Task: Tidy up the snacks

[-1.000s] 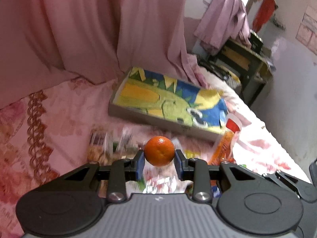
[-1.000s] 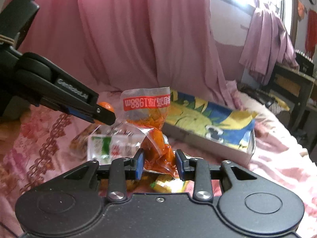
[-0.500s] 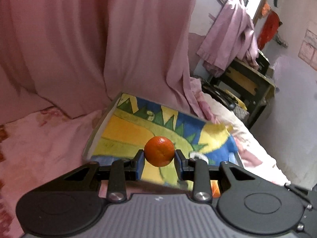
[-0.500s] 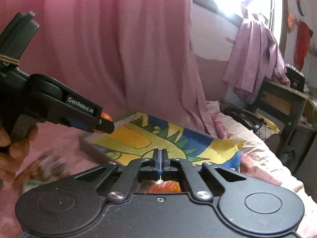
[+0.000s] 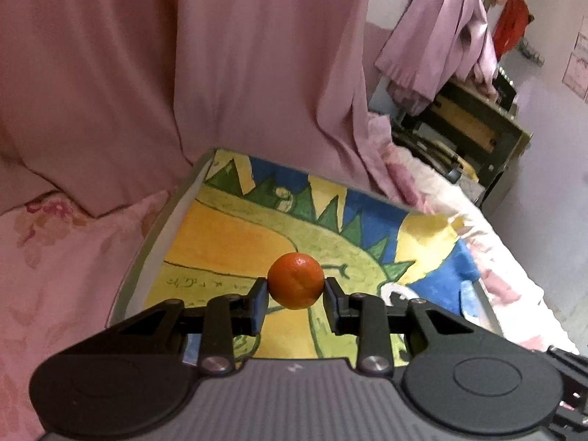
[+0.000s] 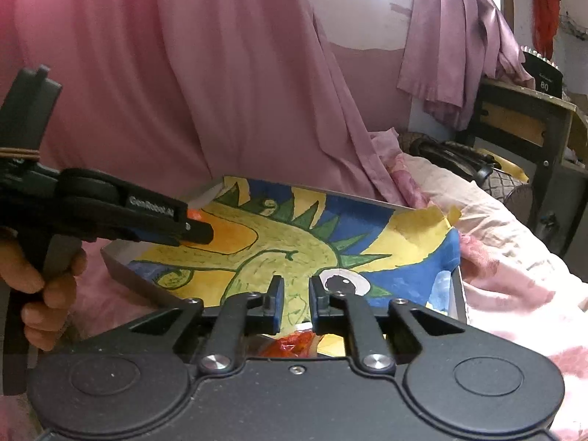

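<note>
Left wrist: left claw grips orange above tray; right claw opening, empty.

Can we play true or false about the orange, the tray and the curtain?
1. The left gripper holds the orange. True.
2. The orange lies in the tray. False: it is held in the air over the tray.
3. The tray has a yellow, green and blue picture inside. True.
4. The curtain behind the tray is green. False: it is pink.
</note>
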Available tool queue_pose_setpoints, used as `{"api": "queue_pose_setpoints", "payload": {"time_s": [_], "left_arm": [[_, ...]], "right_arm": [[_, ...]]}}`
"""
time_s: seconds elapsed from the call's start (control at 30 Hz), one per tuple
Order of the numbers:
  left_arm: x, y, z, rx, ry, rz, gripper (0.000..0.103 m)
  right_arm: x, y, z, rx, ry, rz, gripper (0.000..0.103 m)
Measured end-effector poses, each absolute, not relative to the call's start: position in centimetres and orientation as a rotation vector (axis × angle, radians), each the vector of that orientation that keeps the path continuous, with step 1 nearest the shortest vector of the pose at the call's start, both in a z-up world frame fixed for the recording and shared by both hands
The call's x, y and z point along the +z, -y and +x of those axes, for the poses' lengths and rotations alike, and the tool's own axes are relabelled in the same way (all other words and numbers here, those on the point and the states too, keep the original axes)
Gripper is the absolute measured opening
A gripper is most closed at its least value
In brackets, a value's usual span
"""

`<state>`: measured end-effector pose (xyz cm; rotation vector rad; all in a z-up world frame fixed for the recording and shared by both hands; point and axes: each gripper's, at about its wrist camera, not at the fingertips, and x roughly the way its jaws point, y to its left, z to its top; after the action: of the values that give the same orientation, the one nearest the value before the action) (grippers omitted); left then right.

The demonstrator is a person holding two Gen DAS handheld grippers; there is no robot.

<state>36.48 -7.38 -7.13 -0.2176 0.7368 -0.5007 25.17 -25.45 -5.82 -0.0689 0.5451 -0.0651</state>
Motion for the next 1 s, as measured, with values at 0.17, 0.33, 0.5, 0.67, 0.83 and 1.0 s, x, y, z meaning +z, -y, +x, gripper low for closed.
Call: {"api": "queue_pose_setpoints", "payload": {"time_s": [0.17,0.33,0.5,0.67,0.83,1.0], "left_arm": [[-8.0,7.5,36.7,-0.494,-0.764,-0.206,0.036],[-8.3,7.4,37.0,-0.488,-0.775,-0.216,0.036],[-8.1,7.4,36.9,-0.49,-0.774,-0.223,0.048],[-7.9,7.5,36.7,-0.487,-0.772,-0.223,0.057],[-7.5,7.5,36.4,-0.471,-0.756,-0.218,0.073],[-7.3,7.2,36.2,-0.458,-0.75,-0.223,0.083]], "right_arm": [[-6.1,25.3,25.4,-0.07,-0.545,-0.078,0.023],[-6.3,25.3,25.4,-0.074,-0.544,-0.071,0.036],[-6.3,25.3,25.4,-0.078,-0.543,-0.06,0.049],[-6.1,25.5,25.2,-0.081,-0.537,-0.045,0.056],[-6.0,25.6,25.2,-0.081,-0.527,-0.036,0.064],[-5.9,25.6,24.8,-0.09,-0.517,-0.016,0.075]]}}
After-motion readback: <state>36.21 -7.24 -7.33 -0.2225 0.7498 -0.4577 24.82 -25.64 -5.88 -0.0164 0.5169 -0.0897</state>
